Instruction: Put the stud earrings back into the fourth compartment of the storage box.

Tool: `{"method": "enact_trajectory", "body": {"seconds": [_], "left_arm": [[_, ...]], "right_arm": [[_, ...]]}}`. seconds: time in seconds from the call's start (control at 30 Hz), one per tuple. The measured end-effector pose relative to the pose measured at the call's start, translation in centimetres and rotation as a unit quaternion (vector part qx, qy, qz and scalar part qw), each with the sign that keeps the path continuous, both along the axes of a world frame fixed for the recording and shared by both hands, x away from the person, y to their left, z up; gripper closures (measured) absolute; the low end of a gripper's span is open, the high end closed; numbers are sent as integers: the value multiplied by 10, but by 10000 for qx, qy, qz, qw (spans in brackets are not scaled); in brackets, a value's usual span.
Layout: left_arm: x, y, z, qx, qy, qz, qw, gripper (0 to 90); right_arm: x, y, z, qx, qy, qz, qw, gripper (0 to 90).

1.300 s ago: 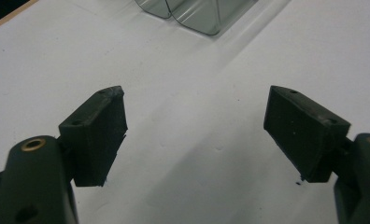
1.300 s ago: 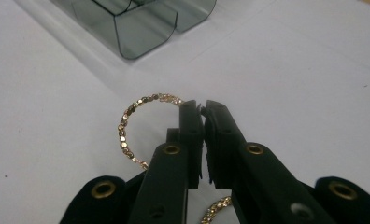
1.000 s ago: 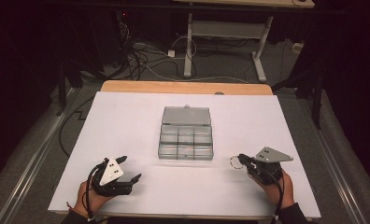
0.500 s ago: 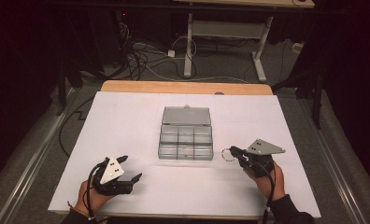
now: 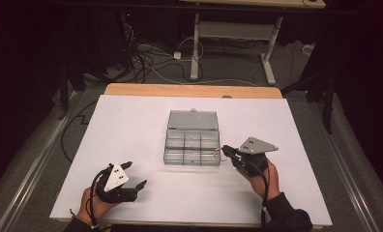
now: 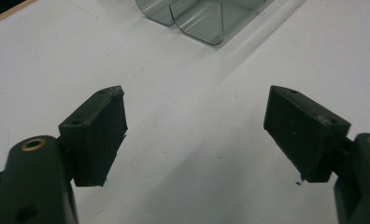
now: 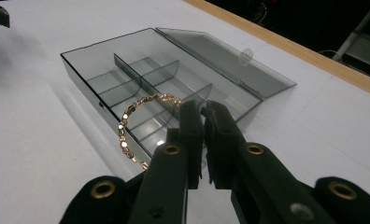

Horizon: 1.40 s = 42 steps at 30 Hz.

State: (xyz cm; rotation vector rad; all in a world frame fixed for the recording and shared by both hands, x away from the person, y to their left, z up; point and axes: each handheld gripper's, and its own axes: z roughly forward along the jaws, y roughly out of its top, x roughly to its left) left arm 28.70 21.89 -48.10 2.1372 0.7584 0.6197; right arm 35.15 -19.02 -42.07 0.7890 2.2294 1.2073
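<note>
A white table (image 5: 131, 125) carries a clear compartment box (image 5: 192, 140) at its middle, lid open and lying flat on the box's far side. The left gripper (image 5: 134, 176) rests well apart from the box, near its front left, jaws wide. The right gripper (image 7: 202, 109) sits at the box's front right corner, jaws pinched on a gold bracelet (image 7: 127, 133), which curls over the box's nearest compartments.

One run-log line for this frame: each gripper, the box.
left gripper: open, idle on table | right gripper: shut on gold bracelet, at box's edge | compartment box: lid open, compartments look empty
</note>
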Motion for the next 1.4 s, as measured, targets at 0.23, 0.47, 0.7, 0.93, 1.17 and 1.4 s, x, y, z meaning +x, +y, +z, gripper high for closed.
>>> {"method": "enact_trajectory", "body": {"seconds": [0.23, 0.47, 0.7, 0.93, 1.17, 1.4], "left_arm": [[-1, 0, 1, 29, -72, -47, 10000, 202], [-2, 0, 0, 34, -21, -47, 10000, 202], [-1, 0, -1, 39, -3, -28, 10000, 202], [0, 0, -2, 124, -53, -53, 9999, 203], [0, 0, -2, 116, -49, -84, 9999, 202], [-2, 0, -2, 111, -5, -109, 9999, 202]], "right_arm": [[10, 23, -3, 8, 57, 129, 9999, 861], [17, 51, -2, -97, 60, 346, 9993, 861], [22, 75, -4, -201, 99, 478, 9986, 860], [30, 96, -4, -335, 146, 526, 9979, 860], [39, 115, -10, -456, 345, 558, 9968, 859], [46, 128, -19, -746, 364, 472, 9954, 858]]}}
